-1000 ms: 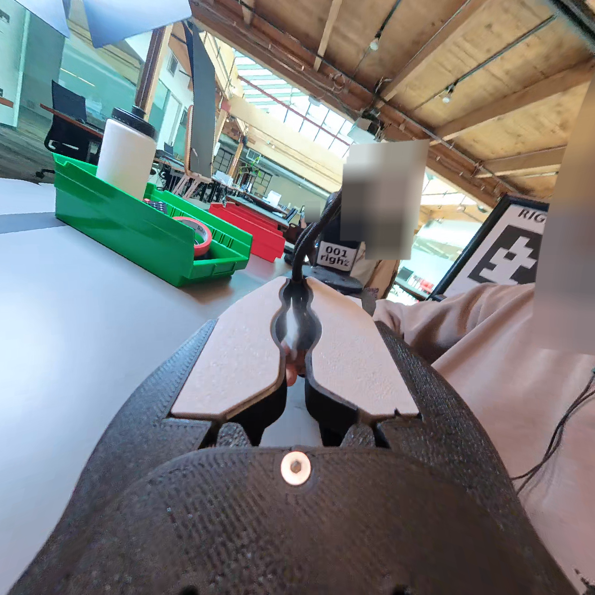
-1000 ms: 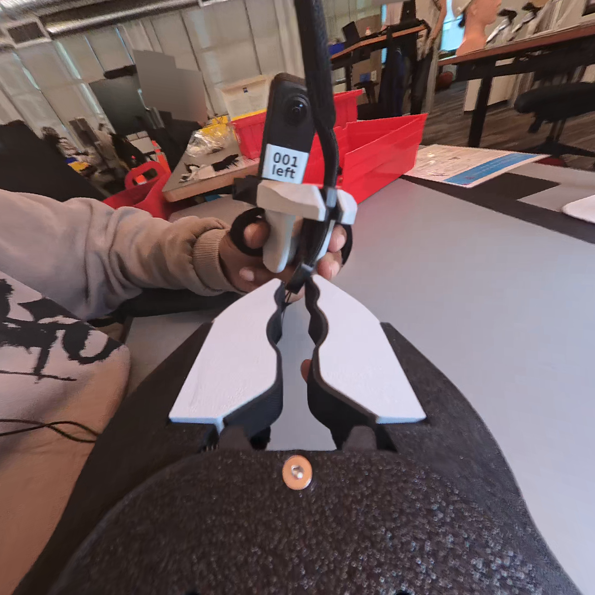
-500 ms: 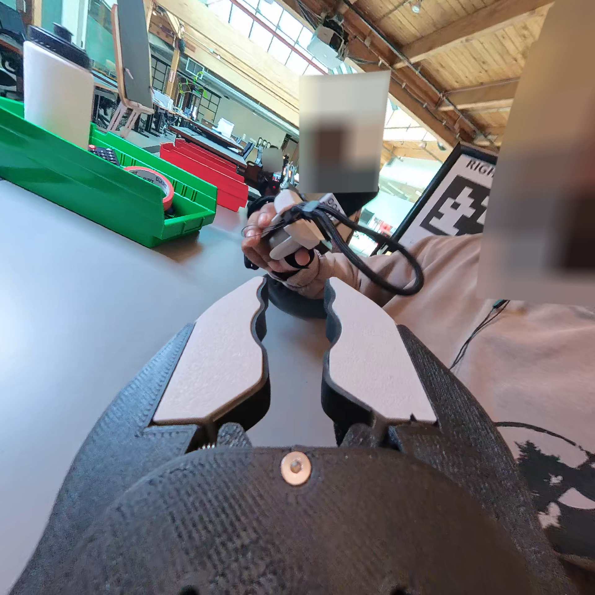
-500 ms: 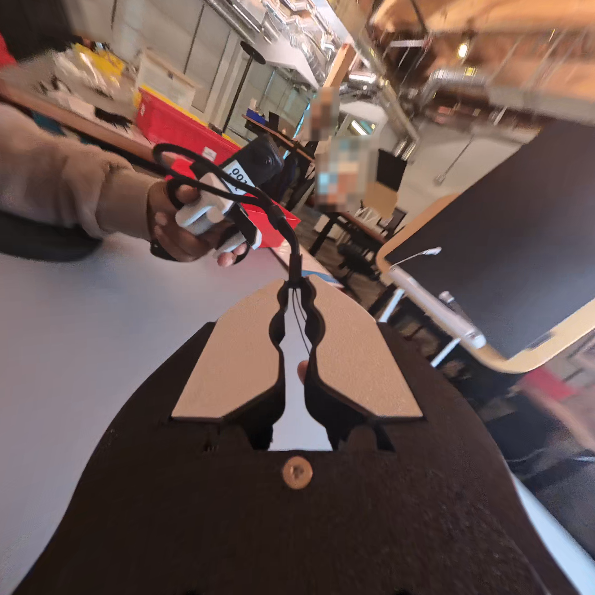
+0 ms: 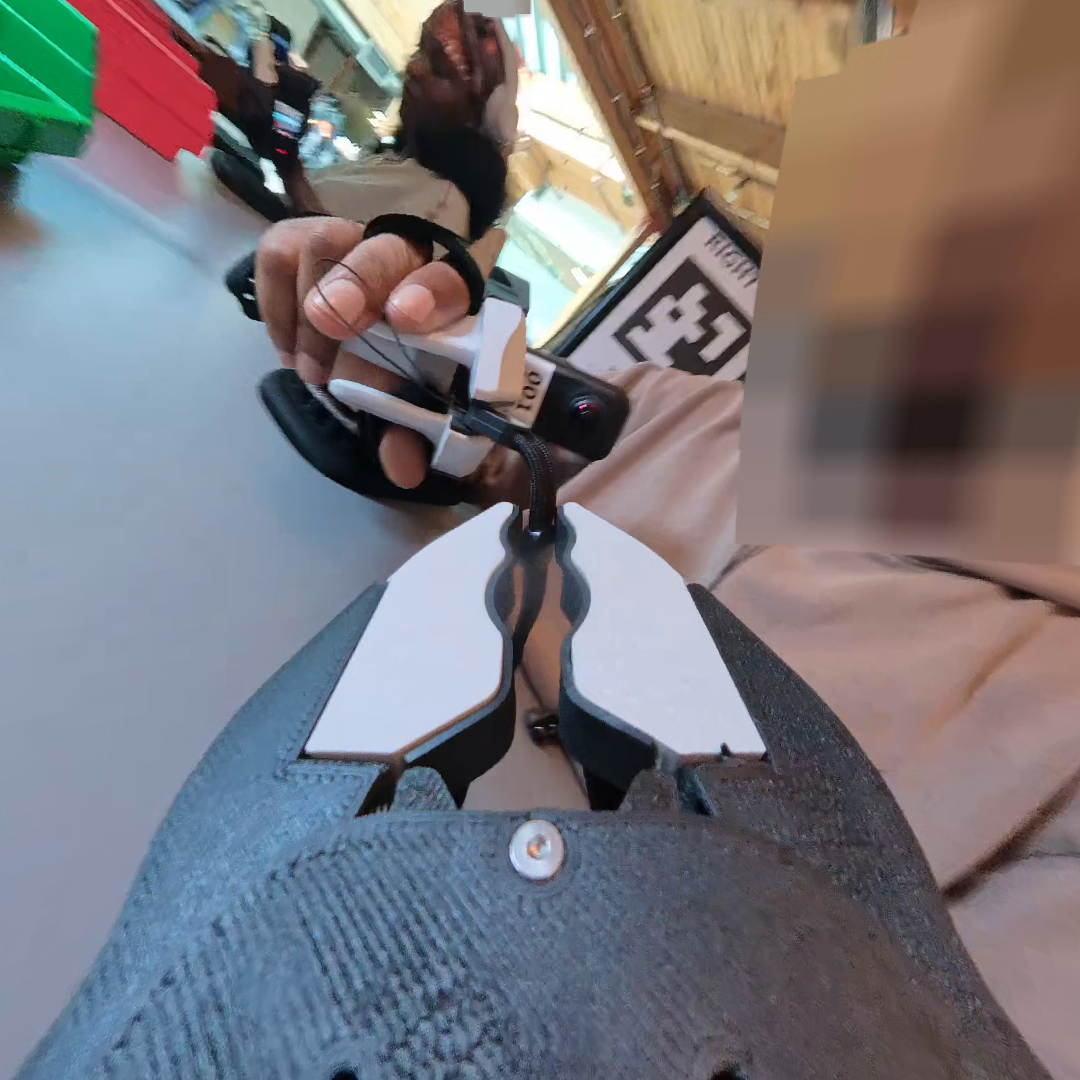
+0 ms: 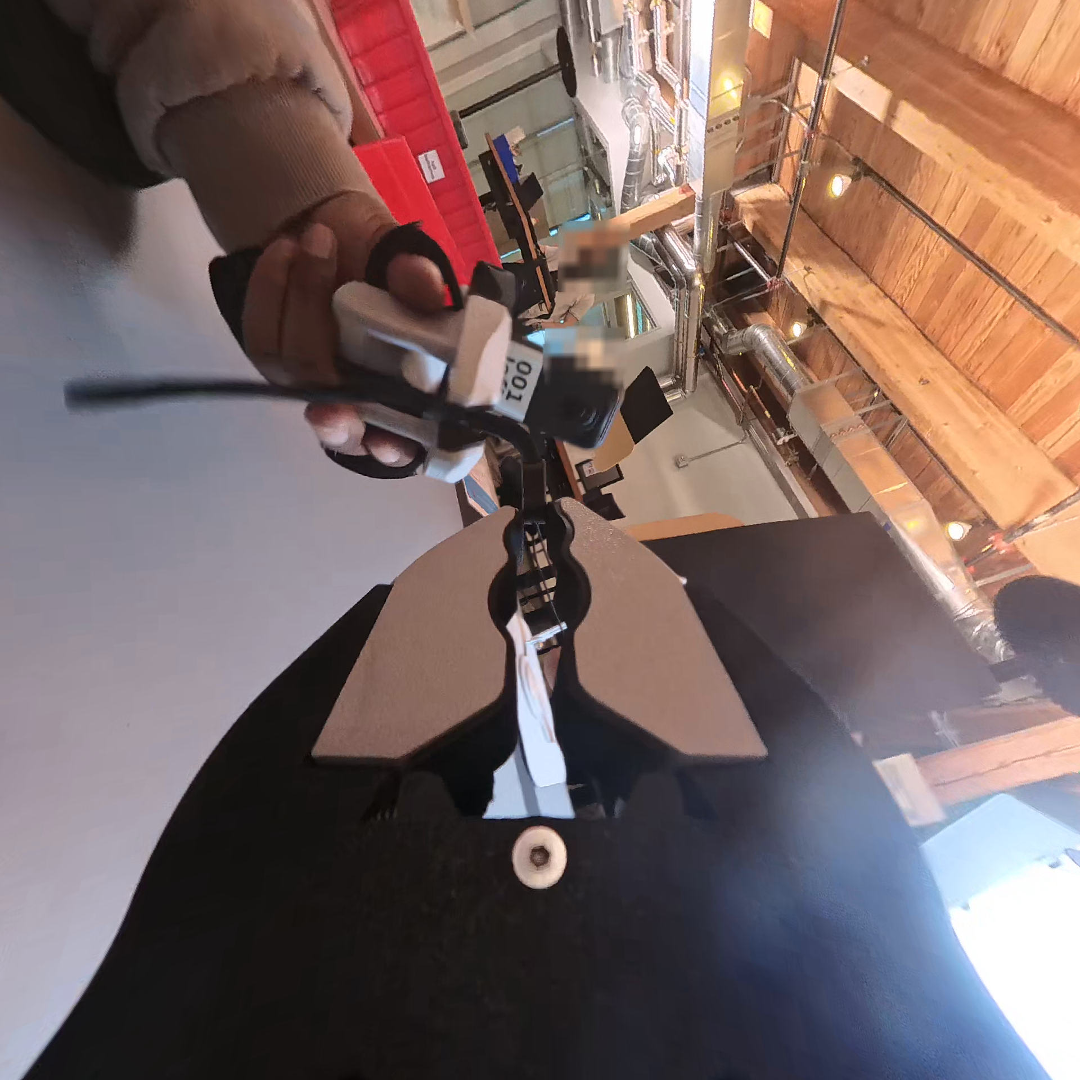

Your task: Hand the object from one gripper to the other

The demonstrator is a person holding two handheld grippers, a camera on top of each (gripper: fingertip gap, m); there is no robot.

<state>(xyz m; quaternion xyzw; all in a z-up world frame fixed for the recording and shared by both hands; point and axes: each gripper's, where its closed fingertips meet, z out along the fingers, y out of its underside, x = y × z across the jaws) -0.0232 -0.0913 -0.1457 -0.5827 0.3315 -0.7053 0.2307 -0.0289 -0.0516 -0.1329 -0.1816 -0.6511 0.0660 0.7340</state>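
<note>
Handover midway: left gripper (image 5: 535, 517) and right gripper (image 6: 537, 517) both clamped the black cable (image 5: 540, 473) at their tips. One release remained, judging by the double grip

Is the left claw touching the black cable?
Touching. In the left wrist view the left claw has its tips closed on the black cable, which runs straight down between them with no gap showing.
</note>
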